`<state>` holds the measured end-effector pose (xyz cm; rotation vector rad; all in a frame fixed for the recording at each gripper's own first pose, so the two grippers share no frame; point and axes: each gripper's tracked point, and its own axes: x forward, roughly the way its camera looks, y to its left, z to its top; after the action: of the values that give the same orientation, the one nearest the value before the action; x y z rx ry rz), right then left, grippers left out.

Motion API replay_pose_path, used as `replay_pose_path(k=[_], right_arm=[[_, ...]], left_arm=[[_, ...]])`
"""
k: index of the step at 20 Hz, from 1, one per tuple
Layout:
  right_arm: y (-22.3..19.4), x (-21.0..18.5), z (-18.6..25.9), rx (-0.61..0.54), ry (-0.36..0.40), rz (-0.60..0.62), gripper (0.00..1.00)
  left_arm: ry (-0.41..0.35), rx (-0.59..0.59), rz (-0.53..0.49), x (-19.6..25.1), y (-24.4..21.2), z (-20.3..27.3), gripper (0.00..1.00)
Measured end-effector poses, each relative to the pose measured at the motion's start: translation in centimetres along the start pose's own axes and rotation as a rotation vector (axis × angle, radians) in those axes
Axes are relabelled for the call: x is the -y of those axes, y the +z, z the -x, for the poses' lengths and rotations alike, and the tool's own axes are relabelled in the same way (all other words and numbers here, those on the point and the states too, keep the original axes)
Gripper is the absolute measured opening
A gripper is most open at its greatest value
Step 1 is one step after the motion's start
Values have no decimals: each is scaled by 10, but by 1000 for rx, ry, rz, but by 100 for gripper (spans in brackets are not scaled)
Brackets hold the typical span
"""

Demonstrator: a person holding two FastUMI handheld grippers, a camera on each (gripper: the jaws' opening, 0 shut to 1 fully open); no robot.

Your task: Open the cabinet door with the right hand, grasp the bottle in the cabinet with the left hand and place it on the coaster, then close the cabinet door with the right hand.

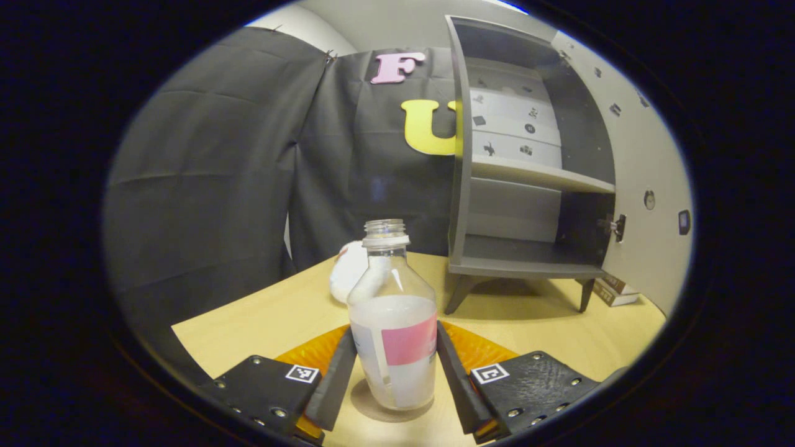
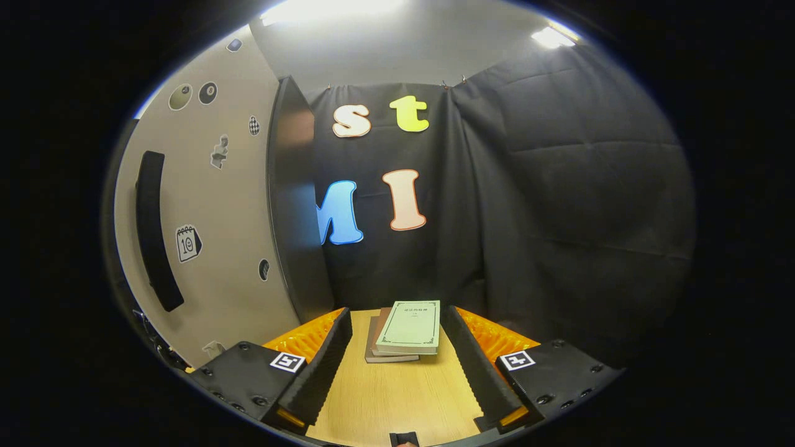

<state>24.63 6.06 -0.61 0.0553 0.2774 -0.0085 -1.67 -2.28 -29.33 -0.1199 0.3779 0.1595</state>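
A clear, uncapped bottle (image 1: 392, 323) with white liquid and a pink-and-white label stands upright on the wooden table (image 1: 261, 323). My left gripper (image 1: 394, 366) is shut on it, one finger pressing each side of its lower body. Behind it to the right stands the grey cabinet (image 1: 497, 254), its door (image 1: 646, 186) swung open to the right and its shelves bare. In the right gripper view, the door's beige face (image 2: 211, 248) with its black handle (image 2: 152, 230) is close on the left. My right gripper (image 2: 397, 360) is open with nothing between its fingers.
A white rounded object (image 1: 348, 273) lies on the table just behind the bottle. A stack of books (image 2: 407, 329) rests on the table ahead of the right gripper, and more books (image 1: 612, 290) lie under the open door. Black cloth closes the back.
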Motion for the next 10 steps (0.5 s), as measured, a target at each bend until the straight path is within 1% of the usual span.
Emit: replay_pose_path(k=[1,2,3,4,5,6,8,10], right_arm=[[0,0,-1,-3,-3,5,98],[1,0,-2,-3,-5,11,98],[1,0,-1,-2,-6,15,98],[1,-1,-3,-3,-7,18,98],[-1,-1,-4,-7,-5,17,98],[-3,-3,-6,-13,0,14,98],[-5,-9,-8,-23,12,13,98],[-4,-12,-10,-20,18,25,98]], left_arm=[[15,1,-8,-3,-2,-2,72],[27,2,-9,-7,-5,-6,72],[33,-3,-5,-6,-10,-10,74],[36,-12,0,-6,-13,-13,72],[37,-17,3,-3,-17,-16,74],[44,-8,0,-2,-17,-15,72],[50,-7,-7,1,-23,-10,72],[49,-38,4,4,-30,-9,76]])
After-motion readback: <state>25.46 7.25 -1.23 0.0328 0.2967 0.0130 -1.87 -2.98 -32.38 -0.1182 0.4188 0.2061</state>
